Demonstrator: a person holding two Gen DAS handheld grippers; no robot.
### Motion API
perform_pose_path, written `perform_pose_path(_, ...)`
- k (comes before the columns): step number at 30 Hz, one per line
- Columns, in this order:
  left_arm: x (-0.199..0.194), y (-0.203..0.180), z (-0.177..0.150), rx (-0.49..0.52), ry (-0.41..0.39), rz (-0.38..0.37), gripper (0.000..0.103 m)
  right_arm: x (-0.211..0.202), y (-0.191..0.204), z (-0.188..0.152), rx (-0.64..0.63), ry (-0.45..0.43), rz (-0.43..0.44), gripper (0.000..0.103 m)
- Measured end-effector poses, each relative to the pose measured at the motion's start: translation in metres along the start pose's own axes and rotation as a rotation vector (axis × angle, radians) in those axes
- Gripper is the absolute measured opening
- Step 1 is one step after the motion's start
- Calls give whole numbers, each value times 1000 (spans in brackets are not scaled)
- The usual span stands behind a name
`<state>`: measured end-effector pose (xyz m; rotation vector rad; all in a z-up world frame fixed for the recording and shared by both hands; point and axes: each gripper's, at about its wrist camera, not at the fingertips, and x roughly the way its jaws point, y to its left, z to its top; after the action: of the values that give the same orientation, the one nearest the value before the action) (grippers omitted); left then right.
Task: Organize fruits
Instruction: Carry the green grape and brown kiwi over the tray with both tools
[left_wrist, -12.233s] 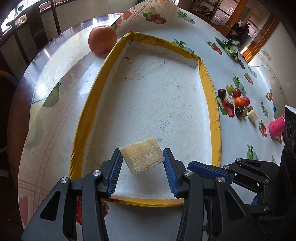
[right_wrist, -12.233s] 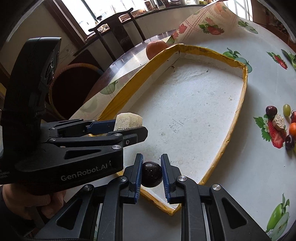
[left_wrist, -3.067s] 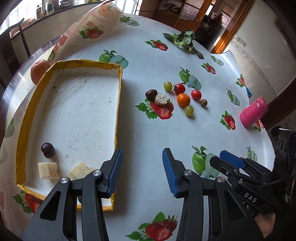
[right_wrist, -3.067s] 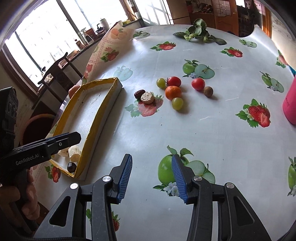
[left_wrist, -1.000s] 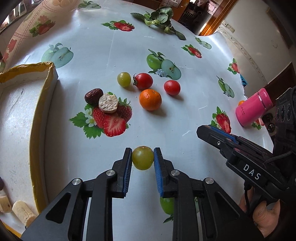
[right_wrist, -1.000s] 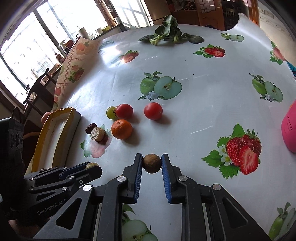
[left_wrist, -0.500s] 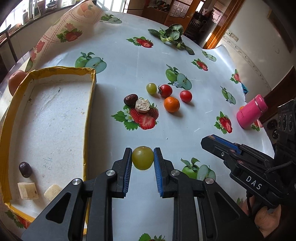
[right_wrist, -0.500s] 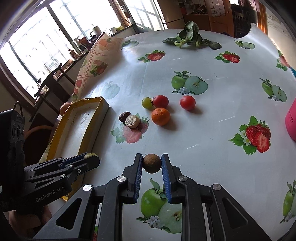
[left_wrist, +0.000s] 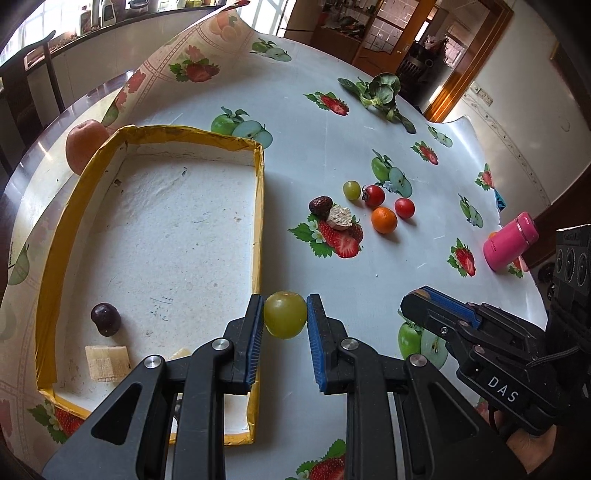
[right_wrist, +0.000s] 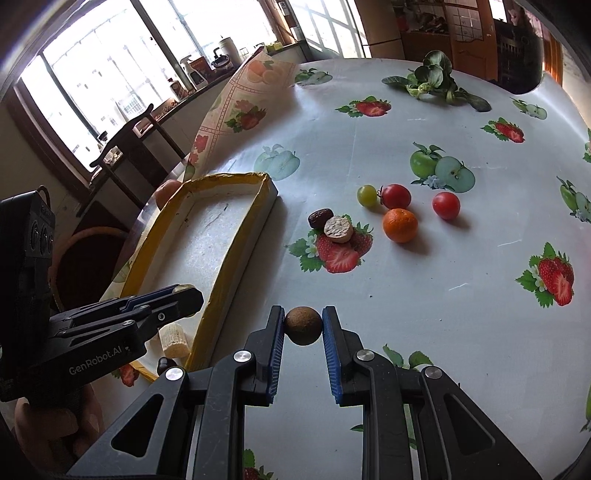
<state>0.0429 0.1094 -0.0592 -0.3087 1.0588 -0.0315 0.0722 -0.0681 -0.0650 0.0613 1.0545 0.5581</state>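
Observation:
My left gripper (left_wrist: 285, 315) is shut on a green grape (left_wrist: 285, 314), held above the right wall of the yellow-rimmed white tray (left_wrist: 258, 206). The tray holds a dark plum (left_wrist: 106, 319) and pale cut pieces (left_wrist: 107, 362). My right gripper (right_wrist: 303, 325) is shut on a small brown round fruit (right_wrist: 303, 325), held above the tablecloth right of the tray (right_wrist: 236, 254). Loose on the cloth lie another green grape (left_wrist: 351, 189), two red tomatoes (left_wrist: 373, 195), an orange (left_wrist: 384, 220), a dark date (left_wrist: 320, 206) and a pale cut slice (left_wrist: 340, 218).
A peach (left_wrist: 83, 146) sits outside the tray's far left corner. A pink bottle (left_wrist: 509, 240) lies at the right edge. Leafy greens (left_wrist: 380, 92) lie at the far side. The cloth is folded up behind the tray. A chair and windows stand beyond.
Both grippers have pulled back toward the tray with their fruits; the tray now fills more of the left wrist view, and the loose fruit cluster looks farther off.

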Motion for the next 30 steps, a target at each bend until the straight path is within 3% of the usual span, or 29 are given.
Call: perform_pose_path(30, -19, 62, 0, -82, -26, 32, 20, 22, 73, 2, -103, 34, 53, 21)
